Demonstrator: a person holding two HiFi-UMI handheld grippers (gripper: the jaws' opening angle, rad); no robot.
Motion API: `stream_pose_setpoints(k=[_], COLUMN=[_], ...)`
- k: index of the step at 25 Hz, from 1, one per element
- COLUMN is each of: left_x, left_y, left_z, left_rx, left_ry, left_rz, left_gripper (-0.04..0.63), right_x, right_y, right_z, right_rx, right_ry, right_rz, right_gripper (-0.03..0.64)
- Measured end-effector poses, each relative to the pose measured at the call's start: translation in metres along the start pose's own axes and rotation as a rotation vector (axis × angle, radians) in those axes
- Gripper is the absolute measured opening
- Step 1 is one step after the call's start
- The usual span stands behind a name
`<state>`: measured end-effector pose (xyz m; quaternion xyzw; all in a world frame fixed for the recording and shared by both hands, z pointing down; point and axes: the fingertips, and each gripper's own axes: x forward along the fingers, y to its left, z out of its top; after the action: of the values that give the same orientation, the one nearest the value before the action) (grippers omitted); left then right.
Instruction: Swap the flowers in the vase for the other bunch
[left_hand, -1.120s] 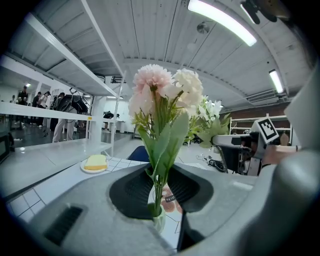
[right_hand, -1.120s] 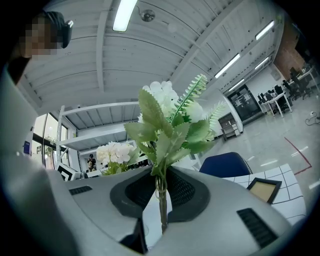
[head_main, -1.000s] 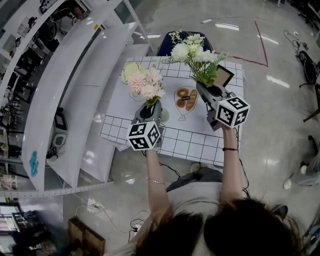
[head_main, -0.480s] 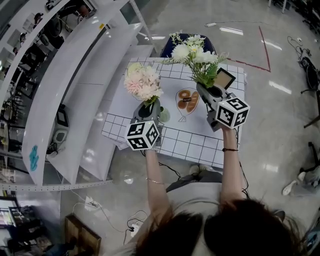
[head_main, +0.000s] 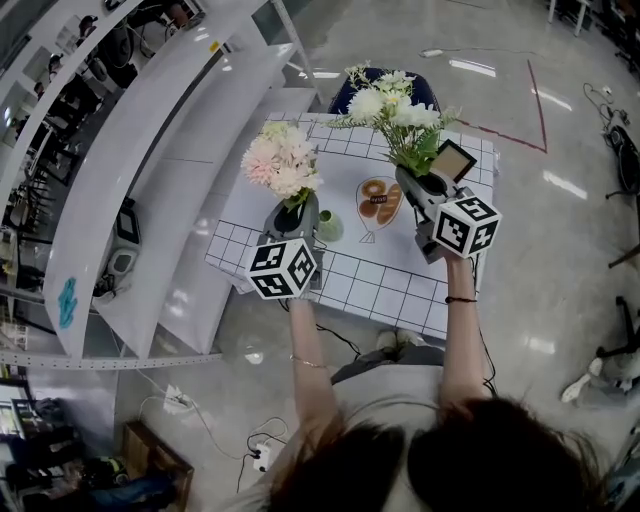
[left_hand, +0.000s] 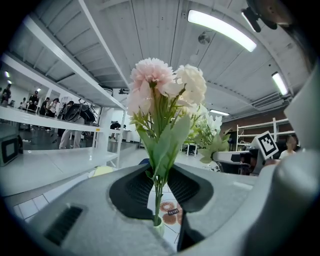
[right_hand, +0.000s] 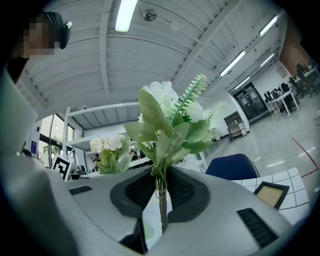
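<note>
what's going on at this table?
Left gripper is shut on the pink bunch, whose stem ends sit right at the small green vase; in or just out, can't tell. Right gripper is shut on the white-and-green bunch, held above the checked table. Swap half done.

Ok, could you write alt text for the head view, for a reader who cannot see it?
Seen from above, a person holds two grippers over a white gridded table: the left gripper clamps a pink bunch, the right gripper a white bunch with green leaves. A small green vase stands beside the left gripper.
</note>
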<state>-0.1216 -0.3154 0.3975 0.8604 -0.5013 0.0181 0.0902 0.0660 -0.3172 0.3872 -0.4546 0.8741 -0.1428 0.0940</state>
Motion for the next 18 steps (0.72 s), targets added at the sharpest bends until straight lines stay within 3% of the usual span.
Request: stream_pose_setpoints(k=[18], left_x=[-0.031], left_y=[0.011], left_z=[0.046], left_rx=[-0.019], left_ry=[-0.105], left_rz=[0.028], left_gripper=[0.094], right_x=[0.017], right_y=[0.017], right_z=[0.000], right_rx=[0.007], right_ry=[0.015], right_rz=[0.054], right_gripper=[0.054])
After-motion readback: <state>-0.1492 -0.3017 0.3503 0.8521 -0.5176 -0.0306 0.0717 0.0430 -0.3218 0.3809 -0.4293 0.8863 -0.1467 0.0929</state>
